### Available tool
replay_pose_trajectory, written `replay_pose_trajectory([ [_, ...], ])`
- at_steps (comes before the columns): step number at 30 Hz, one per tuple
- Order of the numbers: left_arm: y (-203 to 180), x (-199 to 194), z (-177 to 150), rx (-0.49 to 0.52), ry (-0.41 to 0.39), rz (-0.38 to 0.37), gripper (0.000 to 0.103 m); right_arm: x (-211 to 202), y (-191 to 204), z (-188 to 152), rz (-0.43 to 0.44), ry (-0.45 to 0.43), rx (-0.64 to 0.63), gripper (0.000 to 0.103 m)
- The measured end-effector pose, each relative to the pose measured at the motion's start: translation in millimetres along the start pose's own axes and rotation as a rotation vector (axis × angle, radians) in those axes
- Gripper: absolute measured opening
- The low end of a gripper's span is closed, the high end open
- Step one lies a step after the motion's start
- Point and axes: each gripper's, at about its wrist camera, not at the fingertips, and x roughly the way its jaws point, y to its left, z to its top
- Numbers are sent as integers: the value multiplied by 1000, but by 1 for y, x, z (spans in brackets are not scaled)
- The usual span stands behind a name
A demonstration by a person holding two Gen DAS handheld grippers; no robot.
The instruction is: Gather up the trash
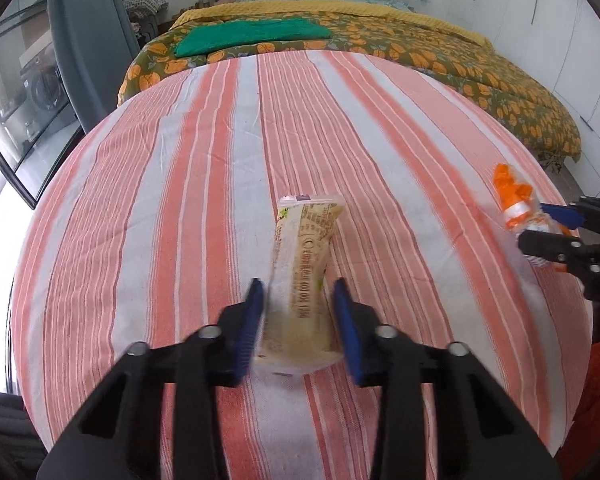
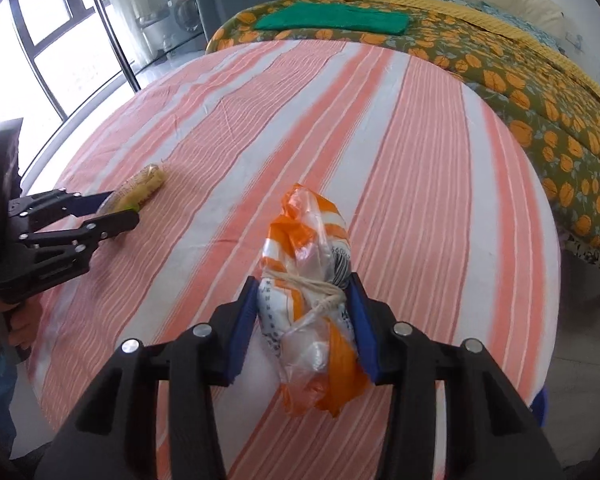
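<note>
now both grips set: left gripper (image 1: 299, 292) clamps yellow wrapper (image 1: 305, 276), right gripper (image 2: 305, 290) clamps tied orange bag (image 2: 312, 280); lift straight, keep squeeze, avoid snagging striped cloth (image 1: 140, 200).

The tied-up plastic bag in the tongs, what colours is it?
Orange and white, partly clear plastic bag; best seen from the right wrist view.

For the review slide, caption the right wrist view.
Right gripper clamps a tied orange-and-white plastic bag above the striped cloth; left gripper grips a yellow wrapper.
</note>
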Motion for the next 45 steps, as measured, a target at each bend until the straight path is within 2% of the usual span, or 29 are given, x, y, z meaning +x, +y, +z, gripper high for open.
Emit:
replay_pose_trajectory([
  [3,2,-5,-2,-27,-15,-28,23,-20,-4,-10,26,-33,26,44],
  [7,-6,-16,-6,-31,-50,-71,21,-42,-14,-24,52,-60,79,44],
  [13,-38,-38,-7,-50,-82,-193,20,-79,-49,-53,84,-109,220,44],
  [21,-142,-72,-3,54,-110,-373,20,-130,-130,-113,-13,-171,387,44],
  [29,-278,-85,-16,187,-66,-539,20,-134,-238,-185,-147,-126,564,44],
  [33,-341,-63,-21,233,6,-557,20,-124,-283,-212,-173,-101,621,44],
  [39,-419,5,-33,275,116,-533,20,-99,-334,-255,-165,-91,712,44],
  [45,-454,81,-44,252,203,-505,20,-77,-361,-287,-108,-37,806,44],
])
